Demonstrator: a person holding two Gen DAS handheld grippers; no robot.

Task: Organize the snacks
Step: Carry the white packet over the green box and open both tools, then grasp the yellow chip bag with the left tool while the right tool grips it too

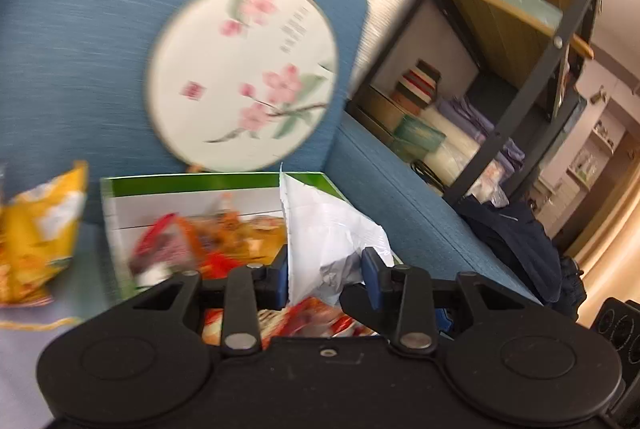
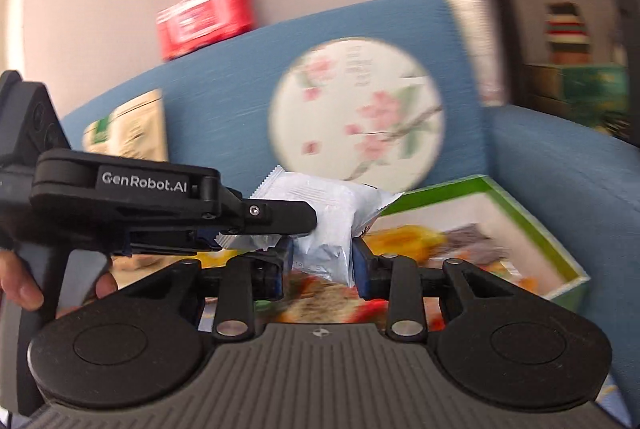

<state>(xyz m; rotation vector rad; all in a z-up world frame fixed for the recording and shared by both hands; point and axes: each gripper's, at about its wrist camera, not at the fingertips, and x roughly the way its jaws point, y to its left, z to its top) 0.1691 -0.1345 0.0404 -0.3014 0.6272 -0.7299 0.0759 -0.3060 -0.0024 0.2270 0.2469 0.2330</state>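
Note:
A white snack packet (image 1: 332,229) is held between both grippers above a green-rimmed box (image 1: 120,213) full of colourful snacks. In the left wrist view my left gripper (image 1: 325,269) is shut on the packet. In the right wrist view my right gripper (image 2: 322,261) is shut on the same packet (image 2: 320,213), and the left gripper (image 2: 256,229) comes in from the left, pinching the packet's sealed edge. The box (image 2: 552,241) lies below and to the right. A yellow snack bag (image 1: 40,229) lies left of the box.
The box sits on a blue sofa (image 1: 80,49) with a round flowered fan (image 1: 244,73) leaning on its backrest. A dark shelf unit (image 1: 520,69) stands to the right. A red tin (image 2: 206,17) and a beige pouch (image 2: 128,125) rest behind the sofa back.

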